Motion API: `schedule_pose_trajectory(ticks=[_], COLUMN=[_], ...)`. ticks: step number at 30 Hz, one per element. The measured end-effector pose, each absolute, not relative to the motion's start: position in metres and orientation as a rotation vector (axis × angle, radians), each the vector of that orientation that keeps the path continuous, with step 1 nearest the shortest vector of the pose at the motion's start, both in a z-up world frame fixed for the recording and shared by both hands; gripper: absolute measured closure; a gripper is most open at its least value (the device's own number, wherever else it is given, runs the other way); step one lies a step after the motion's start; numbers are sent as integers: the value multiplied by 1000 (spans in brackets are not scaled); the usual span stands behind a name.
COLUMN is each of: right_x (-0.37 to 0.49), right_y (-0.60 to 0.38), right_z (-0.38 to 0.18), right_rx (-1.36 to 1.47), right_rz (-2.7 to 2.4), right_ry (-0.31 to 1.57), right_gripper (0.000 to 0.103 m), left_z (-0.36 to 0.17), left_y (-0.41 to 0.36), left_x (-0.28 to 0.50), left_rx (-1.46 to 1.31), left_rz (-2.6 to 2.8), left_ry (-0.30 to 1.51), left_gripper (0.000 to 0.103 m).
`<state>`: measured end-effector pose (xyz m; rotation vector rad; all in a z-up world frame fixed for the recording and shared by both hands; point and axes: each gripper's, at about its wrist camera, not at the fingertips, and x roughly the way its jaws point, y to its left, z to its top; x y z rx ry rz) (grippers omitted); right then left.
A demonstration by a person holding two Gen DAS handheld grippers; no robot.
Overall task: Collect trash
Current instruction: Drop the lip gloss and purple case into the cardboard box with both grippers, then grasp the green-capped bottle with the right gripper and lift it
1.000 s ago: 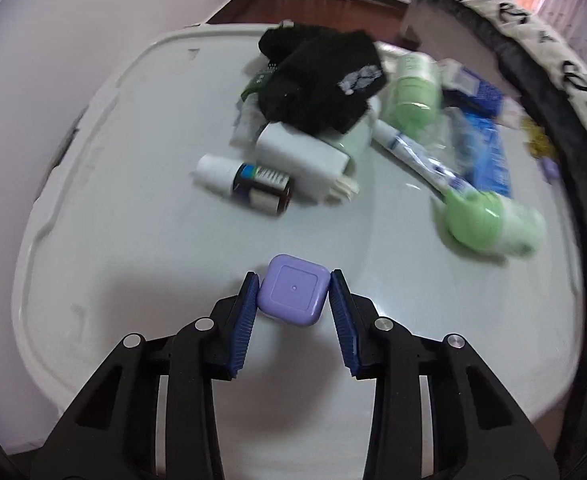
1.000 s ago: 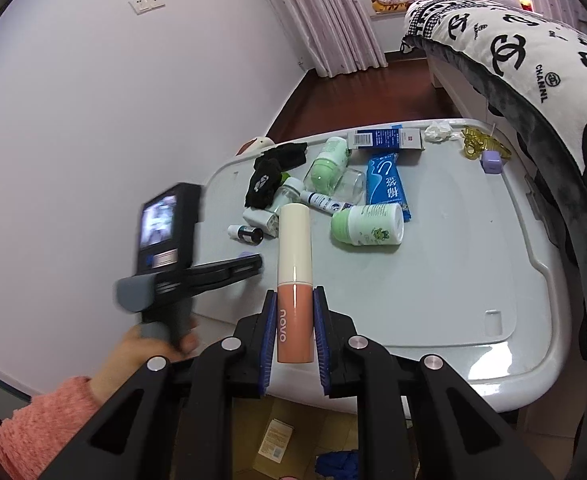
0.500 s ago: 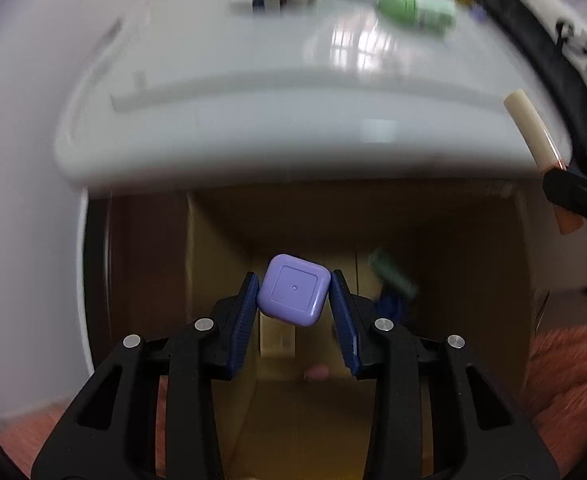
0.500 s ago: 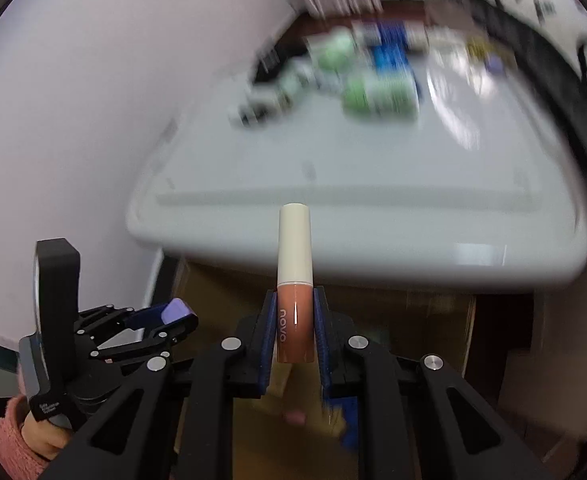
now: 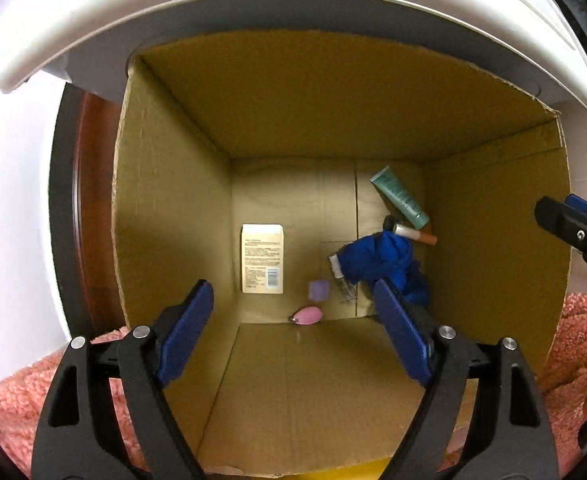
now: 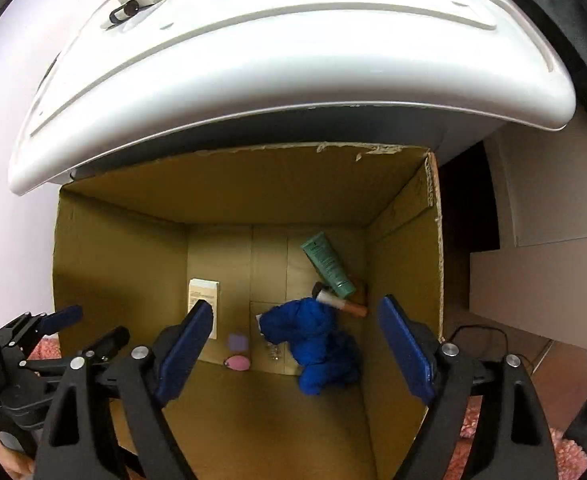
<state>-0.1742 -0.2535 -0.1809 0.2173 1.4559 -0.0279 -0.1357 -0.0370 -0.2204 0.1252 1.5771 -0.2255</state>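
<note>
1. Hovering over the open cardboard box (image 5: 173, 208), pointing straight down: left gripper (image 5: 293, 312), jaws opening, nothing between the pads. Likely held there so that what is let go falls inside and not on the floor.
2. Hanging above the same box: right gripper (image 6: 295, 322), jaws likewise opening and bare between the pads. Two grippers in all, neither carrying anything.
3. Lying on the box floor near its nearer wall: one pink oval piece (image 5: 307, 315), and just beyond it one small lilac square case (image 5: 318, 290), blurred, so possibly not yet at rest.
4. Resting flat toward the left wall: one cream carton (image 5: 263, 258), label side up.
5. Heaped toward the right wall: one crumpled blue cloth (image 5: 381, 264), with one small clear vial (image 5: 340, 280) at its left edge.
6. Leaning into the far right corner: one teal tube (image 5: 400, 197); below it one slim tube with a pale cap and an orange-brown body (image 5: 417, 234), and a dark cap-like bit beside that, too small to name.
7. Counted in the box, then: seven clear pieces of trash, all scattered as dropped things land.
8. Farthest, above the box: the white tabletop (image 6: 293, 60), with several bottles at its far edge, count unclear, probably awaiting collection.
</note>
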Motion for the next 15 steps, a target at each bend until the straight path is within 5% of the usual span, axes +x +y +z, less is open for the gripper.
schedule_pose_trajectory(ticks=[7, 12, 15], right_x=[-171, -167, -144], right_y=[-262, -262, -261], right_z=[-181, -135, -96], right_rx=[259, 322, 303], right_rz=[-31, 39, 59], right_ry=[1455, 1347, 1212], right_gripper=[20, 20, 7], left_z=[-199, -133, -97], left_y=[-37, -32, -34], left_x=[-138, -118, -93], left_rx=[86, 17, 44], left_rz=[-241, -267, -208], left_ry=[1520, 1341, 1211], left_gripper=[22, 22, 20])
